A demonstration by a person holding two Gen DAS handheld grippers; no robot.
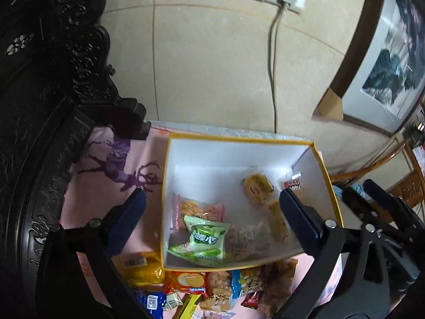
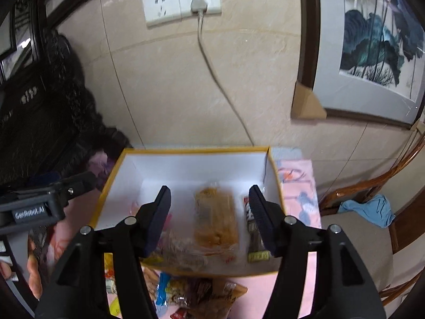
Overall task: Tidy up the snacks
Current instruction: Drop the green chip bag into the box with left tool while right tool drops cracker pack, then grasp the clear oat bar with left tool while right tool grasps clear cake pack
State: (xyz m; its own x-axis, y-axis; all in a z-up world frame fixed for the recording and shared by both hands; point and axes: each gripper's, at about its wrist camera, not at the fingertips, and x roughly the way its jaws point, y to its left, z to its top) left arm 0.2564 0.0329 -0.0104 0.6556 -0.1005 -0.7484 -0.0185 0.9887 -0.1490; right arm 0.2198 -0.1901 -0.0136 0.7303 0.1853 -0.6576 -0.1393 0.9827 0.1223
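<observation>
A: Left wrist view. Left tool (image 1: 212, 210) has its jaws wide apart with nothing between the pads, hanging over the box (image 1: 170, 186). Box sits on the pink table (image 1: 87, 186). Inside: green packet (image 1: 204, 239) at 6 o'clock, cracker pack (image 1: 196, 208) just behind it, yellow pastry (image 1: 259, 186) toward 2.

B: What's left outside?

A: Loose pile (image 1: 212, 287) on the table against the near wall, 6 o'clock from the box. Orange pack (image 1: 187, 283) is the closest.

B: Right wrist view?

A: Right tool (image 2: 209, 218) is partly open and empty, over the box (image 2: 111, 186). Wrapped pastry (image 2: 215, 218) lies under the gap, not touching the pads. Chocolate bar (image 2: 251, 228) at 3 o'clock of it.

B: Step?

A: I'd say between drops. Next: go for the pile (image 2: 191, 295), pick a single packet.
</observation>
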